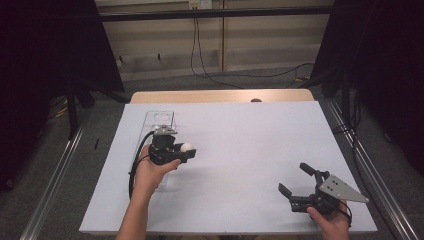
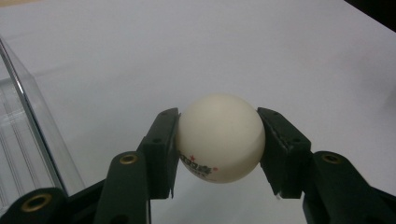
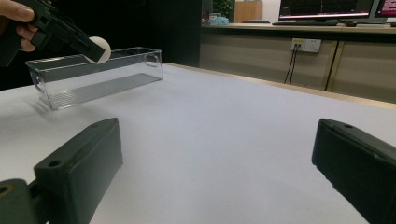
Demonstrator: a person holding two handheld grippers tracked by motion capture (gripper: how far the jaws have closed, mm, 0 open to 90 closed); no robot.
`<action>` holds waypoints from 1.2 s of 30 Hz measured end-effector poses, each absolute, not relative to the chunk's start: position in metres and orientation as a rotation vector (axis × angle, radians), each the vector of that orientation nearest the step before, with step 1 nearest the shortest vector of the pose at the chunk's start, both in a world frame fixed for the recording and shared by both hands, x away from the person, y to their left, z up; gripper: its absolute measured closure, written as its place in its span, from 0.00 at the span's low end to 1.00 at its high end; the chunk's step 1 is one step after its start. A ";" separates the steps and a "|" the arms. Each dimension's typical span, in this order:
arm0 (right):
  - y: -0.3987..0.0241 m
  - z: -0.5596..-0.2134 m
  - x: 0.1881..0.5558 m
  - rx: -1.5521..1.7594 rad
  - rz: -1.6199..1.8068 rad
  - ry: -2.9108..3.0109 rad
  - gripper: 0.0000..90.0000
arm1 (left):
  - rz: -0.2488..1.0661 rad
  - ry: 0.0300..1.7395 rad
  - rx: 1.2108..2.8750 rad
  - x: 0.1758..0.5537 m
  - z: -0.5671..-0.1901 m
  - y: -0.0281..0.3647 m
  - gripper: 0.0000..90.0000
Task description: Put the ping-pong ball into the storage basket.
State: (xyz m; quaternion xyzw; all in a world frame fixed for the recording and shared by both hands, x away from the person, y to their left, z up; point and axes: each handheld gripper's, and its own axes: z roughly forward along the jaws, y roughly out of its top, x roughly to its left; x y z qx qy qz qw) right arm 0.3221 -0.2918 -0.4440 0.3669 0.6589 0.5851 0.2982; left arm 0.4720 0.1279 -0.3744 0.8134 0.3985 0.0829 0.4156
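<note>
Left hand-held gripper [image 2: 219, 140] hides ball's [image 2: 220, 135] sides.

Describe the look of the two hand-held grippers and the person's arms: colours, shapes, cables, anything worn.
Both grippers are black with two blocky jaws. The left gripper trails a looping black cable; a grey plate sits on top. The right gripper carries a larger grey three-cornered plate with small holes. The forearms are bare, no sleeves showing.

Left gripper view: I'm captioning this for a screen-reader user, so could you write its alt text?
A white ping-pong ball is clamped between the left gripper's two black fingers above a white table. A clear plastic bin stands at the left edge.
</note>
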 end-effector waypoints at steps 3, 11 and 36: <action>-0.292 -0.444 0.322 0.974 1.554 1.751 0.01 | 0.207 1.000 2.054 0.472 -0.373 0.131 0.57; -0.292 -0.444 0.322 0.973 1.554 1.752 0.01 | 0.209 1.005 2.041 0.473 -0.373 0.134 0.57; -0.292 -0.444 0.322 0.970 1.553 1.750 0.01 | 0.245 1.023 2.041 0.475 -0.371 0.145 0.57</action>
